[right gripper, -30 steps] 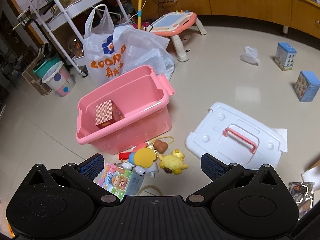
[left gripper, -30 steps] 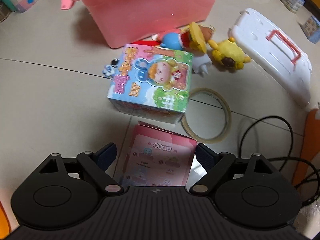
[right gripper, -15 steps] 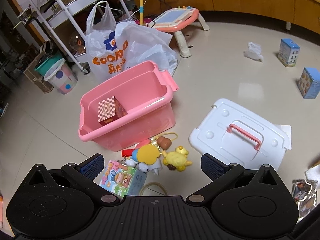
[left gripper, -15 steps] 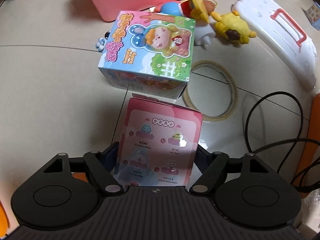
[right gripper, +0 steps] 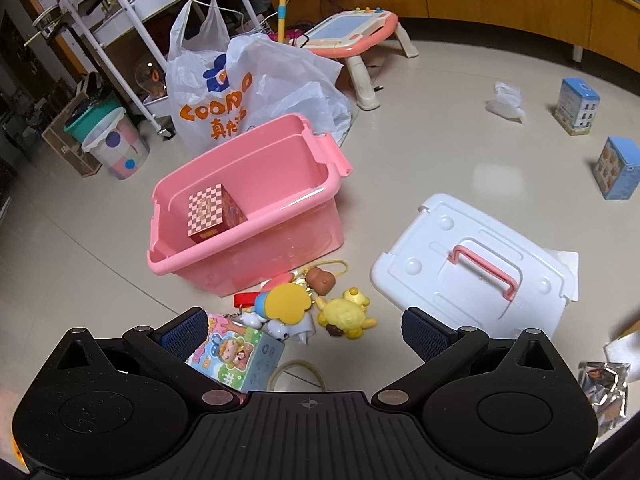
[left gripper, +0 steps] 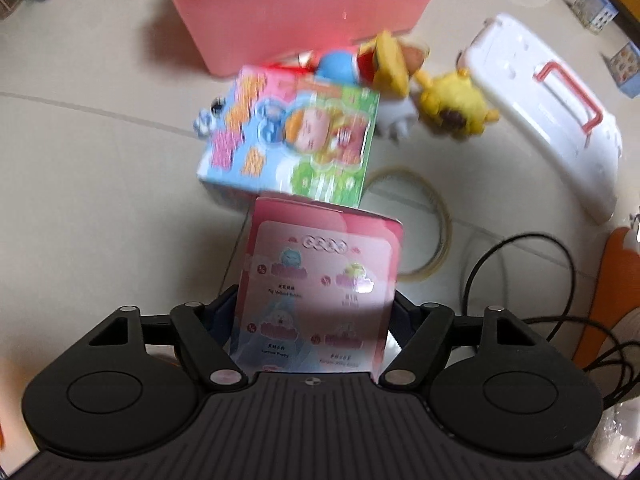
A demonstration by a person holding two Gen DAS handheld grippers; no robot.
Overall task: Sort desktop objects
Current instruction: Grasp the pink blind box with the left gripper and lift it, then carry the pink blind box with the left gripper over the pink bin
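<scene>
Pink card, left wrist view: pink box (left gripper: pixel 320 284) clamped between the left gripper (left gripper: pixel 312 320) pads, apparently lifted off the floor (left gripper: pixel 92 184).
Beyond it: colourful box (left gripper: pixel 292 140), tape ring (left gripper: pixel 420 224), yellow plush (left gripper: pixel 460 108) and other toys on the floor just short of the pink bin (left gripper: pixel 304 4); view blurred.
Not shown here: bin's inside.
Right wrist view: right gripper (right gripper: pixel 304 332) spread wide, holding nothing, high above the pile.
Only here: checkered box (right gripper: pixel 214 212) already inside the bin; two blue boxes (right gripper: pixel 576 106) (right gripper: pixel 618 168) well apart on the far floor; white lid (right gripper: pixel 472 268) off beside the bin.
Progress: early, likely one item binned, one in hand, most left.
Not shown here: pink box.
</scene>
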